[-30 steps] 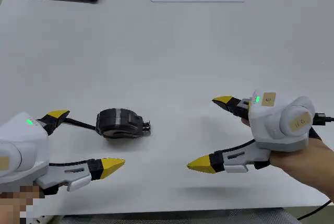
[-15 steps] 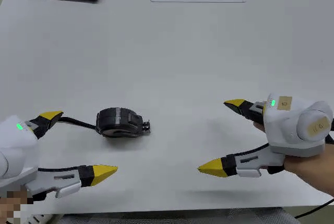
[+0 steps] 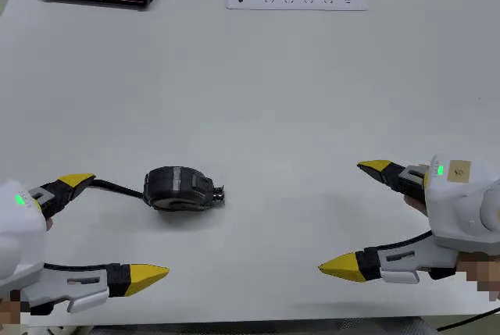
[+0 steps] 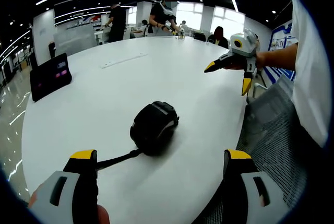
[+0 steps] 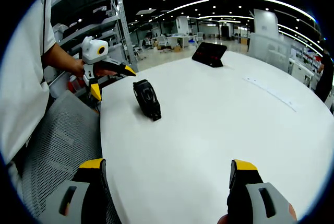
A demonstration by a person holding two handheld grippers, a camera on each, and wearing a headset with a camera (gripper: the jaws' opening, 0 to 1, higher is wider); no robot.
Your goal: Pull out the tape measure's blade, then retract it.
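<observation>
Both your left gripper [image 3: 117, 227] and right gripper [image 3: 353, 216] gape wide, holding nothing; the tape measure [image 3: 181, 188] lies lower left.

Left gripper [image 3: 113, 228]: white moulded housing [image 3: 19, 245], green LED [image 3: 19, 200], black fingers [image 3: 117, 276], pointed yellow tips. Right gripper [image 3: 357, 216]: same build and colours; beige label [image 3: 459, 171] on top beside green LED; thin black cable [image 3: 469, 323] near rear end. Person: white short-sleeved shirt [image 5: 26, 78].
</observation>
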